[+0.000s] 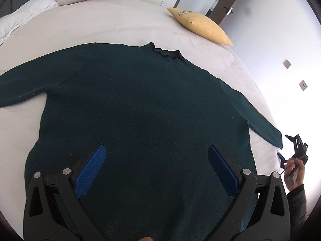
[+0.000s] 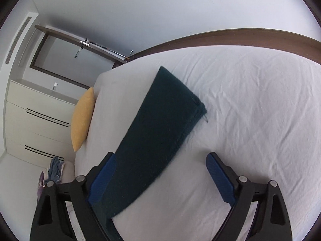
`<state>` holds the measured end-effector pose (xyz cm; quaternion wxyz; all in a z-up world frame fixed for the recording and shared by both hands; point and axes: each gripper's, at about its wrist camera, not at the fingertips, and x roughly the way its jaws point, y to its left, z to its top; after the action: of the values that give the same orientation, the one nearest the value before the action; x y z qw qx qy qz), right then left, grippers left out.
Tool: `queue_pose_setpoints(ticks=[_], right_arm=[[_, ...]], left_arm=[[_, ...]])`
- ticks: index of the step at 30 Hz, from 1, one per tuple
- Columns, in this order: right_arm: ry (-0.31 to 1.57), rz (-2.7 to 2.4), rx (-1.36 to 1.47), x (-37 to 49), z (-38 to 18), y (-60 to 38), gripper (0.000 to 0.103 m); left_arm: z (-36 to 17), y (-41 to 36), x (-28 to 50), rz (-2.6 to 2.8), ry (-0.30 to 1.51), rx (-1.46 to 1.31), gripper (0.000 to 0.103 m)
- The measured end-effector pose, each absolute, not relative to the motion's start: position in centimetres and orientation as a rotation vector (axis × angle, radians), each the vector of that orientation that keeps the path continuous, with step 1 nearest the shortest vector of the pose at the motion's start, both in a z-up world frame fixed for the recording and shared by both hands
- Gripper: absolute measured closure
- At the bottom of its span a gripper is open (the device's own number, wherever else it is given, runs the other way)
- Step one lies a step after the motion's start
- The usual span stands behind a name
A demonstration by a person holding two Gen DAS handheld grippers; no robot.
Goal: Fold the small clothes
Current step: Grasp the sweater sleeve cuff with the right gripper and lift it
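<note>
I hover my left gripper (image 1: 156, 166), jaws wide, over the dark green sweater (image 1: 140, 104) spread flat on the bed (image 1: 120, 20), my equally wide right gripper (image 2: 160, 177) near the limp, soft sleeve cuff (image 2: 192, 104) at one o'clock, my likeliest hold.

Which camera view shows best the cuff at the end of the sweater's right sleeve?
The right wrist view. There the cuff of the dark green sweater lies flat on the white sheet, its edge seam clear. The left wrist view shows the same cuff only small, at the far right.
</note>
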<state>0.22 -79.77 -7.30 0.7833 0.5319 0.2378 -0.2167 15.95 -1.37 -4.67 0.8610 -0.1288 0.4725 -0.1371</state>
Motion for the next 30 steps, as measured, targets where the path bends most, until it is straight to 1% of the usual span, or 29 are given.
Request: queue_pose_setpoints(ticks=[1, 2, 4, 6, 7, 10, 12, 13, 15, 16, 17, 19, 24, 28, 30], right_arm=[[0.501, -0.467, 1.160, 0.2, -7.2, -80.2, 0.012], [0.492, -0.473, 1.174, 0.2, -7.3, -80.7, 0.015], [0.475, -0.470, 1.192, 0.2, -7.4, -81.3, 0.019], [0.469, -0.469, 1.183, -0.3, -7.4, -81.3, 0.027], [0.467, -0.467, 1.181, -0.5, -7.3, -81.3, 0.028], [0.450, -0.458, 1.179, -0.9, -7.8, -80.6, 0.040], [0.446, -0.458, 1.187, -1.5, -8.4, -81.3, 0.057], [0.445, -0.461, 1.196, -1.9, -8.5, -81.4, 0.062], [0.454, -0.473, 1.199, -1.5, -8.6, -81.7, 0.084], [0.466, -0.482, 1.188, -1.5, -8.6, -81.8, 0.089], [0.487, -0.500, 1.162, 0.4, -8.6, -81.8, 0.091], [0.506, -0.515, 1.109, 1.0, -7.7, -81.2, 0.092], [0.543, -0.469, 0.894, 5.4, -3.3, -76.3, 0.093], [0.600, -0.323, 0.683, 10.1, -0.1, -68.0, 0.093], [0.633, -0.219, 0.578, 12.6, 0.7, -62.1, 0.093]], left_arm=[[-5.0, -1.7, 16.5, -0.299, 0.998, -0.277, 0.000], [-5.1, -1.9, 16.5, -0.306, 1.002, -0.284, 0.000], [-5.8, -2.3, 17.3, -0.323, 1.016, -0.310, 0.000], [-6.2, -2.4, 17.7, -0.331, 1.031, -0.328, 0.000], [-6.5, -2.5, 18.1, -0.336, 1.040, -0.337, 0.000], [-7.4, -2.9, 19.1, -0.349, 1.059, -0.362, 0.000], [-7.9, -2.8, 19.8, -0.357, 1.073, -0.389, 0.000], [-8.0, -2.8, 20.0, -0.358, 1.075, -0.395, 0.000], [-8.4, -2.7, 20.8, -0.368, 1.086, -0.409, 0.000], [-8.7, -2.5, 21.3, -0.376, 1.098, -0.423, 0.000], [-9.0, -2.4, 21.8, -0.387, 1.116, -0.441, 0.000], [-9.4, -2.1, 22.8, -0.401, 1.137, -0.477, 0.000], [-8.9, -1.9, 26.0, -0.407, 1.127, -0.486, 0.000], [-8.2, -2.4, 28.8, -0.391, 1.125, -0.474, 0.000], [-7.9, -2.9, 30.3, -0.399, 1.125, -0.472, 0.000]])
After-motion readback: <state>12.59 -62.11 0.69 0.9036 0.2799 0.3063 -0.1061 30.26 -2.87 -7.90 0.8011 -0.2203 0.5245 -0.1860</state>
